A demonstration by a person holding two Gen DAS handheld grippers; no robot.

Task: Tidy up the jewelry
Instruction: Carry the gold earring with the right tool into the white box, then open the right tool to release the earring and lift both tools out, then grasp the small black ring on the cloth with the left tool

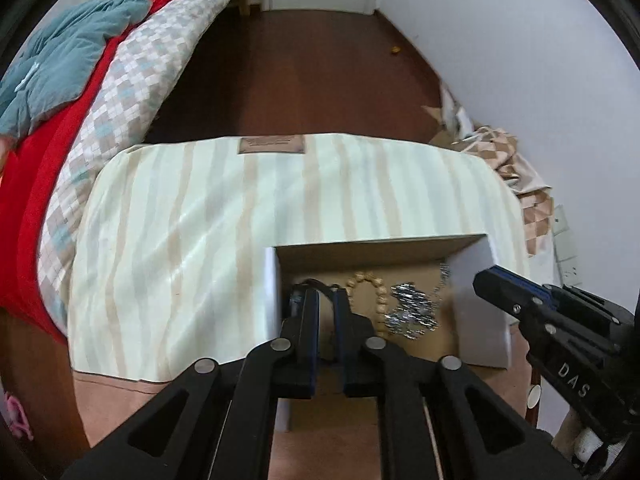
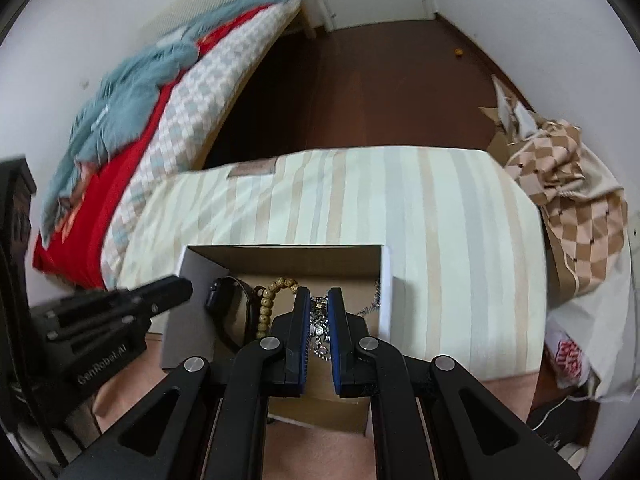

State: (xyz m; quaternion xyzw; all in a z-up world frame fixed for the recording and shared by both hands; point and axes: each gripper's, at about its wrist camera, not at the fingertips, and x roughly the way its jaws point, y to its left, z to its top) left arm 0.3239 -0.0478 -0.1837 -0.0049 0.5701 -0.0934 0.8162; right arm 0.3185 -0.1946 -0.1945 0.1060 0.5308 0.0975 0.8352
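Note:
An open cardboard box [image 1: 372, 252] [image 2: 280, 258] stands at the near edge of a striped cloth. In it lie a black watch [image 2: 232, 304], a tan bead bracelet [image 1: 376, 288] [image 2: 272, 292] and a silver chain [image 1: 412, 308] [image 2: 320, 324]. My left gripper [image 1: 326, 300] hangs over the box's left part, its jaws a narrow gap apart around the black watch strap [image 1: 316, 284]. My right gripper [image 2: 318, 300] hangs over the silver chain with a narrow gap; the chain shows between its fingers. Each gripper shows in the other's view [image 1: 496, 280] [image 2: 176, 286].
The striped cloth [image 1: 240, 220] [image 2: 440, 220] covers a low table. A bed [image 1: 120, 80] with red and teal bedding is at the left. A checkered bag [image 2: 572, 200] and clutter stand at the right by the wall. Brown floor [image 1: 300, 72] lies beyond.

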